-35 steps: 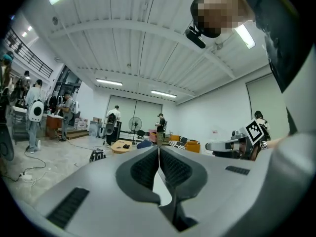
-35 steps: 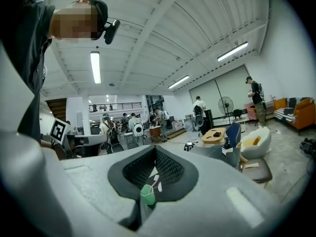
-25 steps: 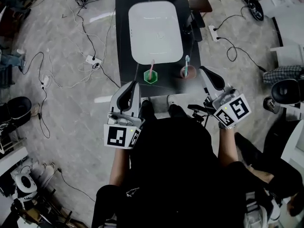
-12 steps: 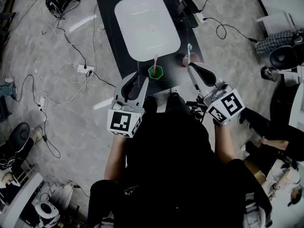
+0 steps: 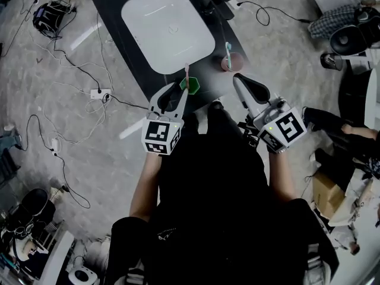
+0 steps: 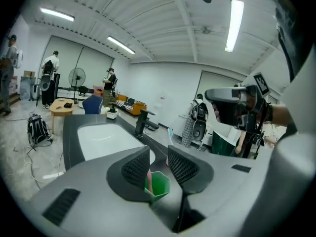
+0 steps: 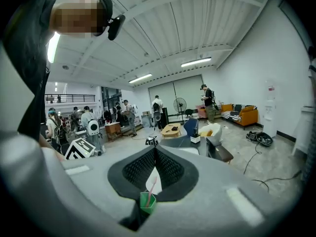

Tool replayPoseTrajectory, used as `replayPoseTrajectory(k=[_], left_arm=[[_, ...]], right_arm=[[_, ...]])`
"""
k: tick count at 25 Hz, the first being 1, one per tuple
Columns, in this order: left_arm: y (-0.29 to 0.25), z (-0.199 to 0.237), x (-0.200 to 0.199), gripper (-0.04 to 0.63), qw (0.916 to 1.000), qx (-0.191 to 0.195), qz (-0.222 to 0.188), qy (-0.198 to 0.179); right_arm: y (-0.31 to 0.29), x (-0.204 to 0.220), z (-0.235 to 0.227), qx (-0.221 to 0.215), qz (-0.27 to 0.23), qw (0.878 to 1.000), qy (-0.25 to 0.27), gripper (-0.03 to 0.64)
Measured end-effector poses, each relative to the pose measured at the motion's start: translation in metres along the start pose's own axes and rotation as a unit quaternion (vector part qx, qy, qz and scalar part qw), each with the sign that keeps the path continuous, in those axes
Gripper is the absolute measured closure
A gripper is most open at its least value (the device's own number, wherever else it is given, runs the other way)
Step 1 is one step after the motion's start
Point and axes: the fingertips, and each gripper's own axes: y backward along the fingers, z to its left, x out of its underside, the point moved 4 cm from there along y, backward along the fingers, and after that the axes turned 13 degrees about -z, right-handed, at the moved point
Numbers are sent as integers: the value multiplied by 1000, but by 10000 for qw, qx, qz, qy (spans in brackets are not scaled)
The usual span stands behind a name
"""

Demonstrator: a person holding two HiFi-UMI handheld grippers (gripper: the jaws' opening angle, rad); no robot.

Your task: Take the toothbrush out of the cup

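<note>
A green hexagonal cup (image 5: 190, 86) stands near the front edge of the black table (image 5: 116, 18) with a pink toothbrush (image 5: 186, 73) upright in it. My left gripper (image 5: 171, 94) hovers just short of this cup, jaws opening. In the left gripper view the cup (image 6: 160, 185) and brush (image 6: 148, 177) show in the gap between the fingers (image 6: 136, 168), untouched. To the right, a teal toothbrush (image 5: 228, 48) stands in a dull pink cup (image 5: 232, 62). My right gripper (image 5: 240, 81) is near that cup, shut and empty, its tips (image 7: 154, 152) touching.
A white oval basin (image 5: 167, 25) fills the table's middle, with a black faucet (image 6: 141, 121) behind it. Cables and a power strip (image 5: 98, 92) lie on the floor at left. Bags and boxes crowd the right side. People stand in the room's background.
Both grippers have moved forward to the table's front edge. The left one has closed in on the green cup and its jaws stand wider apart. The head view has swung left.
</note>
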Motion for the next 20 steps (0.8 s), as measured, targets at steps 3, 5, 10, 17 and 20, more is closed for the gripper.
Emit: replayPoseTrajectory(k=[3, 5, 10, 17, 20], left_arm=[[-10, 4, 14, 479, 9996, 18, 273, 119], [-17, 7, 22, 479, 9990, -12, 407, 181], [-35, 11, 41, 479, 9968, -1, 757, 274], [-54, 24, 58, 479, 9935, -109, 1045, 440], [-62, 27, 61, 479, 9922, -14, 1157, 455]], right_arm=[[7, 4, 0, 163, 50, 9999, 19, 612], [12, 6, -1, 262, 69, 9996, 17, 612], [19, 8, -5, 493, 86, 9987, -33, 612], [23, 11, -9, 746, 113, 9971, -62, 612], [24, 12, -11, 842, 127, 9963, -80, 612]])
